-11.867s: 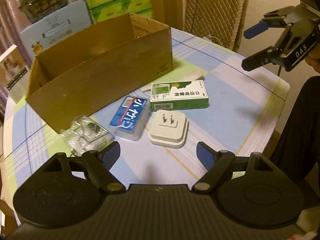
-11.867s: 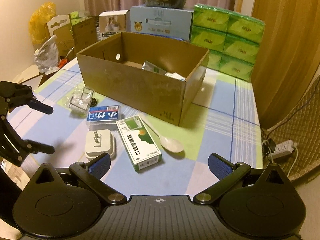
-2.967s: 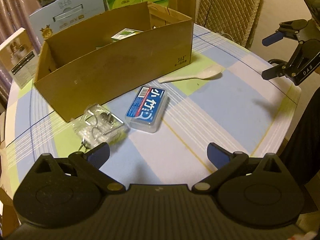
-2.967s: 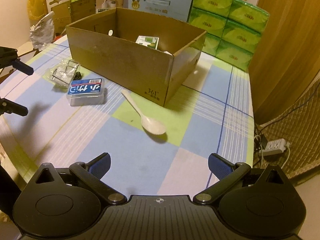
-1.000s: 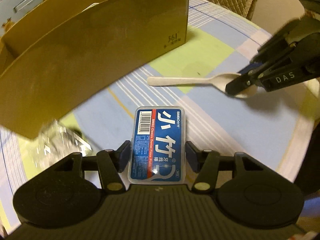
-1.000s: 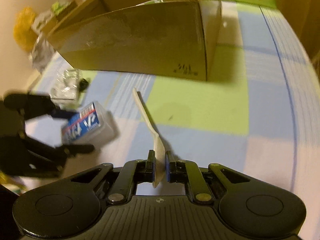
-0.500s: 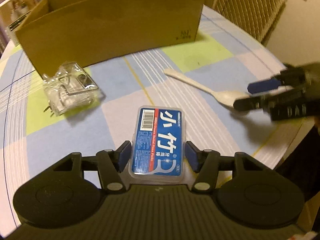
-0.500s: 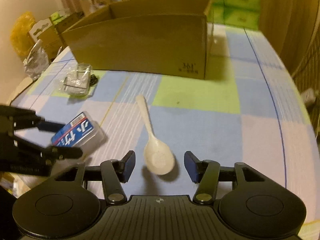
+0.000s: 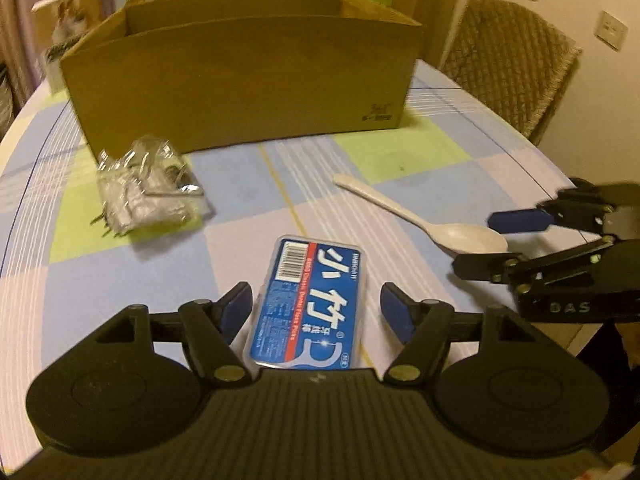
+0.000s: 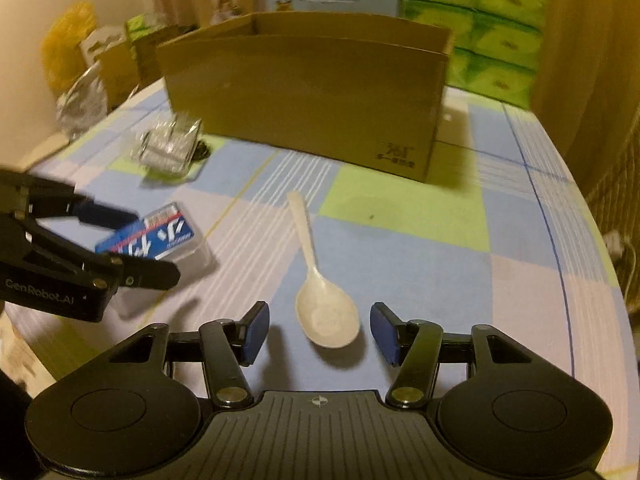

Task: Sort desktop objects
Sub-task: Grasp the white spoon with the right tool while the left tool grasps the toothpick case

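Left tongs [image 9: 316,312] opening around the blue-labelled clear plastic floss-pick case [image 9: 310,306], pads clear of its sides, case flat on the checked-cloth bench [image 9: 400,148]. Right tongs [image 10: 319,333] released too, spread either side of the bowl of the white plastic spoon [image 10: 320,300], also lying on the bench. Farther off, the open brown cardboard box [image 10: 304,92] and the crinkled clear plastic packet [image 9: 148,188] near its left end. Likely trouble: slick case skidding out of a skewed pinch; thin spoon pivoting or flipping if clenched on the bowl's curve; both tongs colliding at the box.
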{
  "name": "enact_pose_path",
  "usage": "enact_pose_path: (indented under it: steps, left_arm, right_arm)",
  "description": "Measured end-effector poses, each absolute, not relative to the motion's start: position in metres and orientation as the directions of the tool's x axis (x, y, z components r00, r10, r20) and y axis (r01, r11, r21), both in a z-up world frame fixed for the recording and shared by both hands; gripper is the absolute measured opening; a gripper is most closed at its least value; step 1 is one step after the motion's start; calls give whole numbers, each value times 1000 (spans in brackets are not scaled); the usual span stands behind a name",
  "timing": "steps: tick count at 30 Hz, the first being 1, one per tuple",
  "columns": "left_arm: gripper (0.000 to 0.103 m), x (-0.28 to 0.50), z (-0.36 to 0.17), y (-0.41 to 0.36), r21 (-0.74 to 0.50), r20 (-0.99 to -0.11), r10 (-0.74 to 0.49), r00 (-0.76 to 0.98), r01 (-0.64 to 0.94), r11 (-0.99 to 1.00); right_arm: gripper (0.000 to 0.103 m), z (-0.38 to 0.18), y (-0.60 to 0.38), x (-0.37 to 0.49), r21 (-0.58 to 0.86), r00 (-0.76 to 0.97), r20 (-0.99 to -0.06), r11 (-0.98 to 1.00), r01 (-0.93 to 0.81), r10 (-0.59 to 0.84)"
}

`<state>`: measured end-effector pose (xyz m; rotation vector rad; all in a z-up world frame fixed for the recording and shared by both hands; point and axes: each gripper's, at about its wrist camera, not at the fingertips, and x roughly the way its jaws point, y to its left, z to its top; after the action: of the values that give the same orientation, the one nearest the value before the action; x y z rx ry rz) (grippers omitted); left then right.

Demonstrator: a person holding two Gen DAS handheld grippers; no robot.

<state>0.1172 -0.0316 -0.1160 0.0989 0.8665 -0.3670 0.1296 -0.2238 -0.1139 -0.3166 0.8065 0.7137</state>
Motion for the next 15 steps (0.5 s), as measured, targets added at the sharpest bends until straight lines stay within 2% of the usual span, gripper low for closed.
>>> enact_pose_path:
  steps: [3,7,15]
  left_arm:
    - [66,112,-122,-33,-34,-750,-272,602,376,926]
    - [65,109,-129,-27,-55,-746,-273,608,352,934]
    - [60,110,-130,-26,-55,-736,-272,619,346,937]
  right_arm:
    - [54,-120,-219,130,-18,478,-751,711,-703,455]
    - [53,-123,-216,135,-7,478,-748,716,-699,460]
    - [33,-122,-215,137,11,467,-749,714,-700,469]
